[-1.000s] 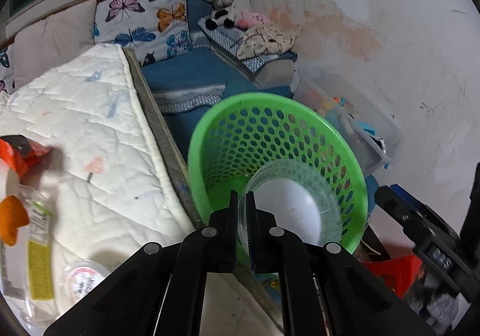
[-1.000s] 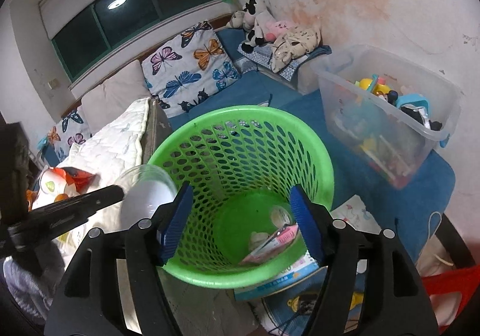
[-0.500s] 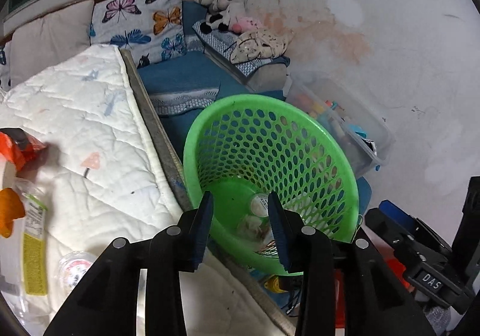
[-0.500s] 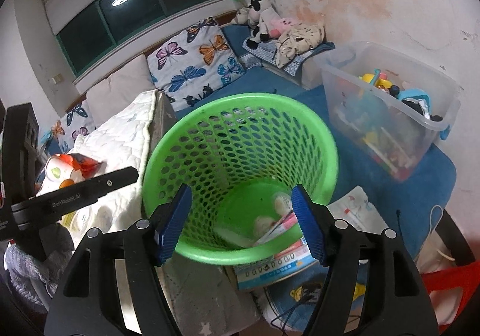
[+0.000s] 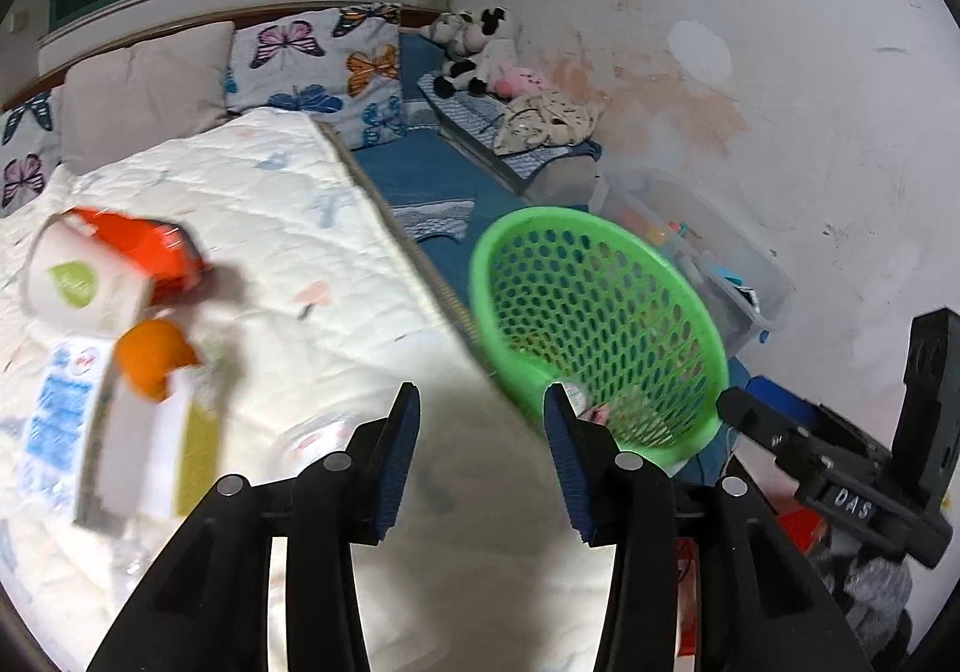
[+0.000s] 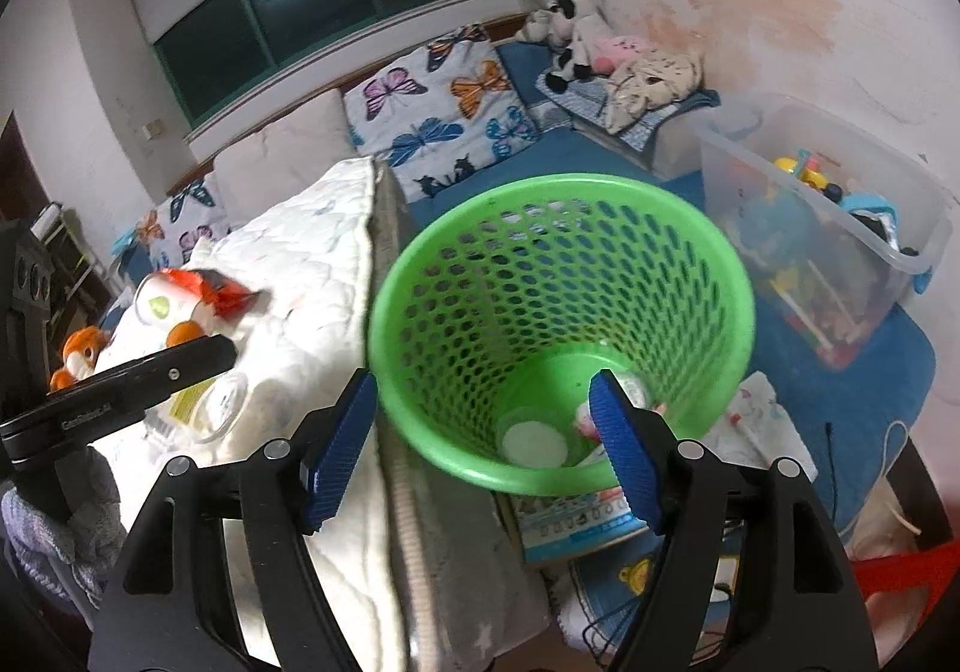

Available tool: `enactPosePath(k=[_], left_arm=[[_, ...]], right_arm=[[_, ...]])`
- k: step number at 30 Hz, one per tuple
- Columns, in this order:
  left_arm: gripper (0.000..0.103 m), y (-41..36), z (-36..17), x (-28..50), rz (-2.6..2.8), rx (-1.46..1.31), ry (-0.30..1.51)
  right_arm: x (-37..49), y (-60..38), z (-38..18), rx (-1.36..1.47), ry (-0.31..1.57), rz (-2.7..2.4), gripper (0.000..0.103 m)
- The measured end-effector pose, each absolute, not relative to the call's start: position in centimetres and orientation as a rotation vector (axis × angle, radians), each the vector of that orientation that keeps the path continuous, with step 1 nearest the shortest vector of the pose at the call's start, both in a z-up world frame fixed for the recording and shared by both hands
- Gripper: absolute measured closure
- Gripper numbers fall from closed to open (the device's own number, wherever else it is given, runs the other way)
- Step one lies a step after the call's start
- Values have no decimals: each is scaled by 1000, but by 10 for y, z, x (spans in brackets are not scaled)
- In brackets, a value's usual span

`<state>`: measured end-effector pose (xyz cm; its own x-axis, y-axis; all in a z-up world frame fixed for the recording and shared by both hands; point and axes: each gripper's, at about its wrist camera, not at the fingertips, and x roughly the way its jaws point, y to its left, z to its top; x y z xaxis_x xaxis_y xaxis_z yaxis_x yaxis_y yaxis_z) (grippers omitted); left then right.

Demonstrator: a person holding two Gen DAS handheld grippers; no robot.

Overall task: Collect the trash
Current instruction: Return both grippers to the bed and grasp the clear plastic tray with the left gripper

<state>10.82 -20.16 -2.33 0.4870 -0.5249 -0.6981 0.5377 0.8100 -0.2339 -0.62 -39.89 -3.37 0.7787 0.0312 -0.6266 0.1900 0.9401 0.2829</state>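
A green perforated basket (image 6: 561, 324) stands beside the white quilted mattress (image 6: 300, 276); it also shows in the left wrist view (image 5: 591, 324). A clear plastic bowl (image 6: 534, 441) and wrappers lie in its bottom. My left gripper (image 5: 480, 441) is open and empty over the mattress edge. My right gripper (image 6: 483, 444) is open and empty above the basket's near rim. On the mattress lie an orange wrapper (image 5: 144, 252), a white cup (image 5: 78, 288), an orange peel (image 5: 153, 357), a yellow-and-white box (image 5: 150, 444) and a clear lid (image 5: 312, 441).
A clear storage bin (image 6: 828, 246) of toys stands right of the basket. Butterfly pillows (image 5: 318, 66) and plush toys (image 5: 474, 48) lie at the back. A booklet (image 6: 570, 522) lies on the floor under the basket's near side. The wall is close on the right.
My left gripper opened and let the clear bowl fall into the basket, then swung left over the mattress. My right gripper stayed open above the basket.
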Motion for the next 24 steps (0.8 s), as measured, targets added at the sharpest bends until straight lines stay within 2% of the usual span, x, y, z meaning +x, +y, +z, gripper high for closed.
enactPosePath(k=[13,24], left_arm=[[61,-109,-40,78,-499,-42,863],[61,-83,-68,73,-424,-82,932]], right_arm=[[7,-356,-34,294,697,3,29],[13,-334,-38,270,714,59,28]])
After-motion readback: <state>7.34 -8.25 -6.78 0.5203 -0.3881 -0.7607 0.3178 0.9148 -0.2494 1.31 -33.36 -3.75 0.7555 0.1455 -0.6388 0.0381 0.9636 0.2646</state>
